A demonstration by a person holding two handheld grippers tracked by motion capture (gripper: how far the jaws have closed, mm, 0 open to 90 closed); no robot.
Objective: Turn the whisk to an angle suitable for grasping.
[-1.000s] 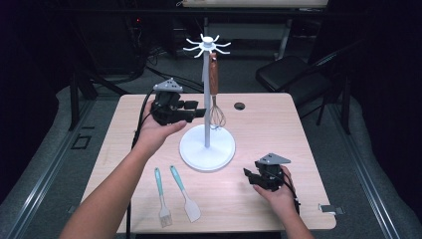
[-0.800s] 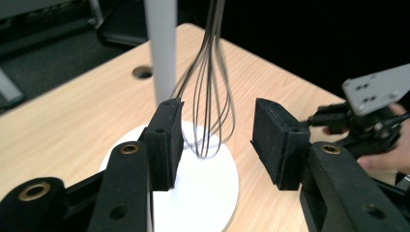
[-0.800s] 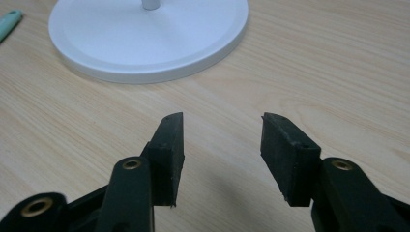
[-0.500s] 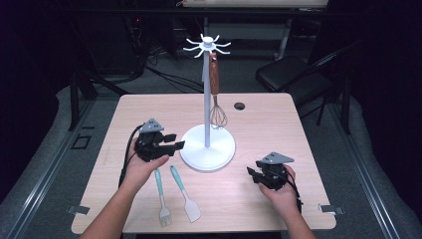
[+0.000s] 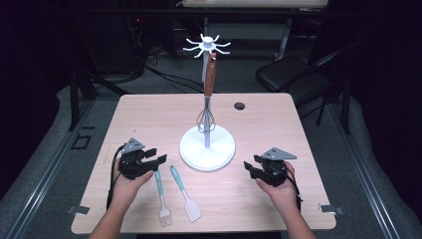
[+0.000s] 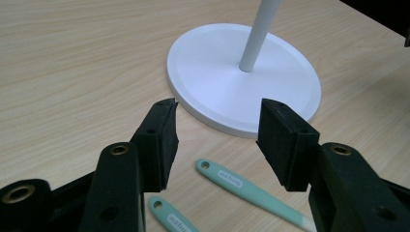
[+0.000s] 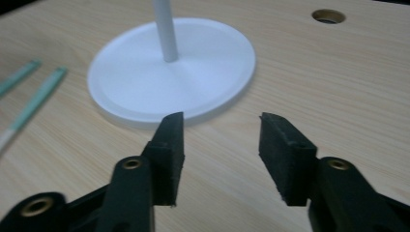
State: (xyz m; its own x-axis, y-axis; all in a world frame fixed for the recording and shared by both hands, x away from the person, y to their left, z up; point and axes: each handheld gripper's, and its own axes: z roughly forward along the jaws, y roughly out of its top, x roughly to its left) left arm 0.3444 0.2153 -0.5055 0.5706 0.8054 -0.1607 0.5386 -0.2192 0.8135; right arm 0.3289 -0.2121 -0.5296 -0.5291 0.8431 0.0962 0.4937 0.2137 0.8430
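In the high view the left gripper sits at the lower left of the frame, low over the pale wooden table, its jaws spread and empty, having just been opening with nothing between them. In the left gripper view the two black pads frame bare wood, with the mint-green handled spatula and the mint-green handled pastry brush lying just below them, untouched. In the high view both utensils lie side by side in the lower centre, close to the near table edge.

The right gripper rests at the lower right, released and holding nothing, its jaws having just moved slightly wider.

The round white base of the utensil stand lies between the grippers, with a wooden-handled wire whisk hanging along its pole. Open tabletop stretches along the left, right and far edges.
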